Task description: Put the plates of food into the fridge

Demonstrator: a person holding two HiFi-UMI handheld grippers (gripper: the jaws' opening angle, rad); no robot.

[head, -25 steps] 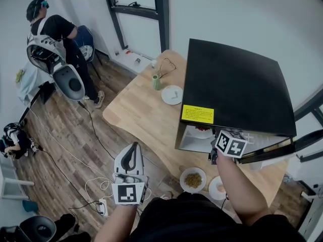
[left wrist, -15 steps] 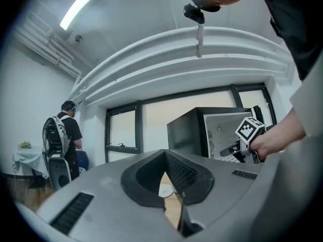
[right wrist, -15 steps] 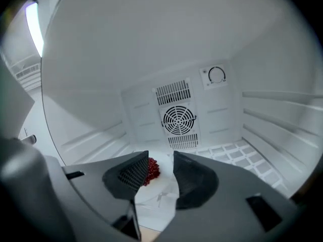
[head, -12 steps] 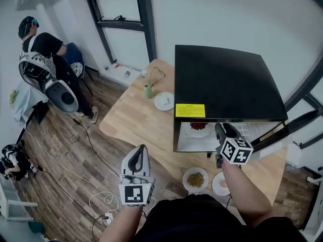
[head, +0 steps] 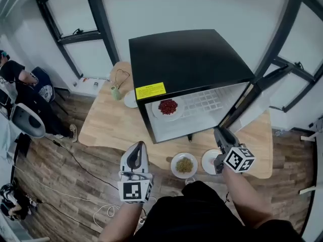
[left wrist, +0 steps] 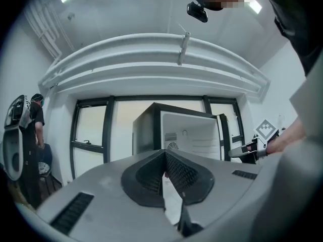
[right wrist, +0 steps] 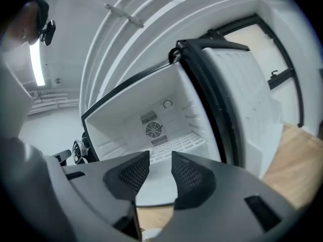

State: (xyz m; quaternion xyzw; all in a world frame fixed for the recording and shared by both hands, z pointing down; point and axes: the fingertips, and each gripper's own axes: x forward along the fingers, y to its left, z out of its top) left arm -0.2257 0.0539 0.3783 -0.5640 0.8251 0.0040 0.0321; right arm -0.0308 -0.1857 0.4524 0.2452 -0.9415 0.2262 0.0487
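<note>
The black mini fridge [head: 186, 54] stands on the wooden table [head: 108, 122] with its door [head: 247, 102] swung open to the right. Inside, a white plate of red food [head: 167, 107] rests on the shelf. A plate of yellow-green food [head: 183, 165] and a plate of pinkish food [head: 208, 161] sit on the table in front of the fridge. My right gripper [head: 220, 133] hovers beside the pinkish plate, aimed at the fridge interior [right wrist: 151, 130]. It is open; its jaws have just been closing slightly with nothing between them. My left gripper [head: 137, 146] is shut and empty, off the table's front edge.
A green vase [head: 116, 92] and a small white plate [head: 130, 99] stand on the table left of the fridge. A person [head: 20, 82] is at the far left by a chair. Cables [head: 75, 155] trail over the wood floor. Black window frames line the back wall.
My right gripper has drawn back from the fridge opening to the table's front, beside the pinkish plate. The head view has swung round to face the open fridge. The left gripper has shifted slightly.
</note>
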